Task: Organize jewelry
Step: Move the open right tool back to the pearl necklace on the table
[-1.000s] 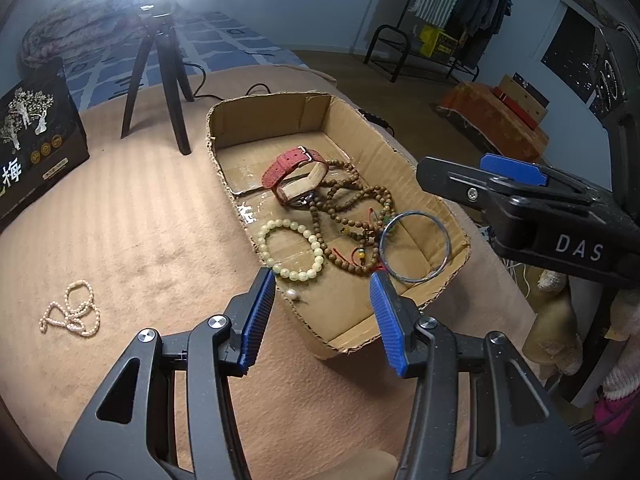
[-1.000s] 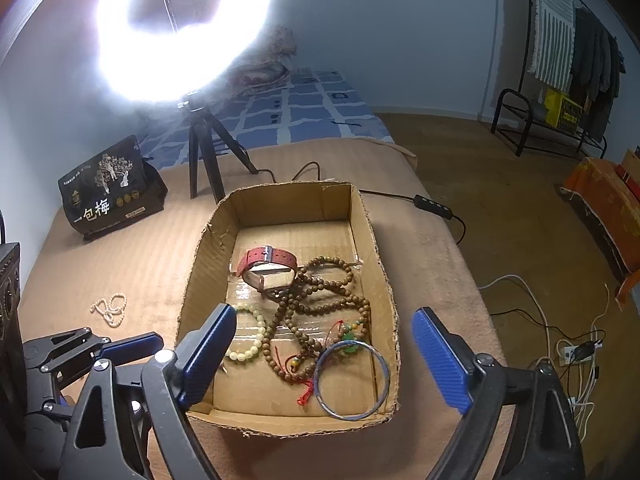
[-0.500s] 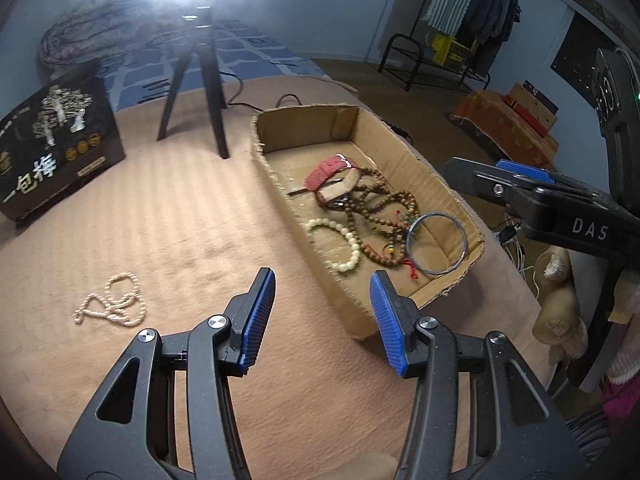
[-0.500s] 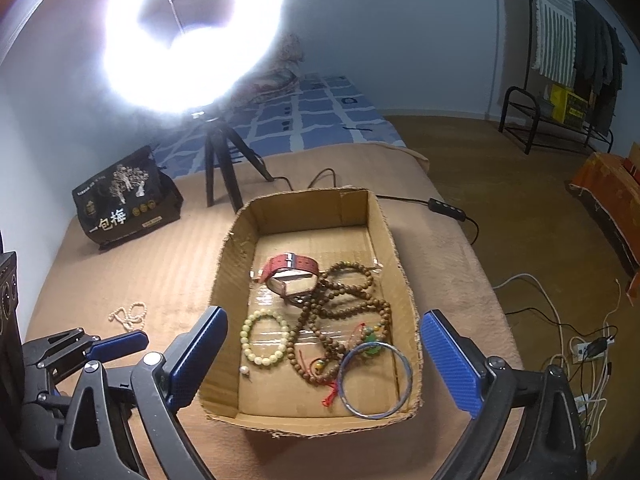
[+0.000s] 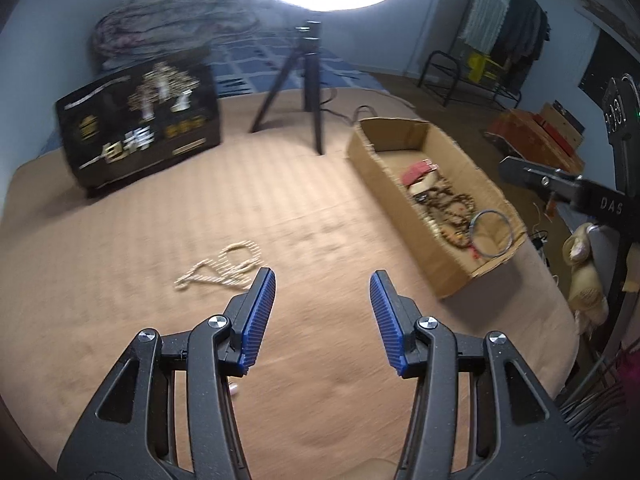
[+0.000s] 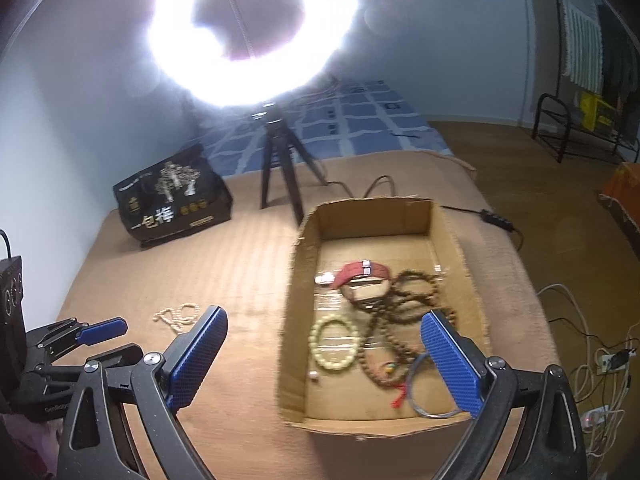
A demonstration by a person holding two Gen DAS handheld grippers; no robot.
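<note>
A cream pearl necklace [image 5: 222,267] lies loose on the tan cloth, just ahead and left of my open, empty left gripper [image 5: 322,294]; it also shows in the right wrist view [image 6: 177,317]. A cardboard box [image 6: 456,240] holds a red watch [image 6: 360,273], brown bead strings [image 6: 394,320], a pale bead bracelet [image 6: 334,344] and a metal bangle [image 6: 430,390]. The box [image 5: 384,168] sits right of the left gripper. My right gripper [image 6: 324,354] is open and empty, above the box's near left part.
A ring light on a black tripod [image 6: 276,160] stands behind the box, its cable trailing right. A black printed bag [image 5: 140,140] stands at the back left. The cloth surface drops off on the right to a floor with cables [image 6: 592,344].
My left gripper has swung left, away from the box and toward the pearl necklace. My right gripper has shifted slightly left over the box. Both stay open.
</note>
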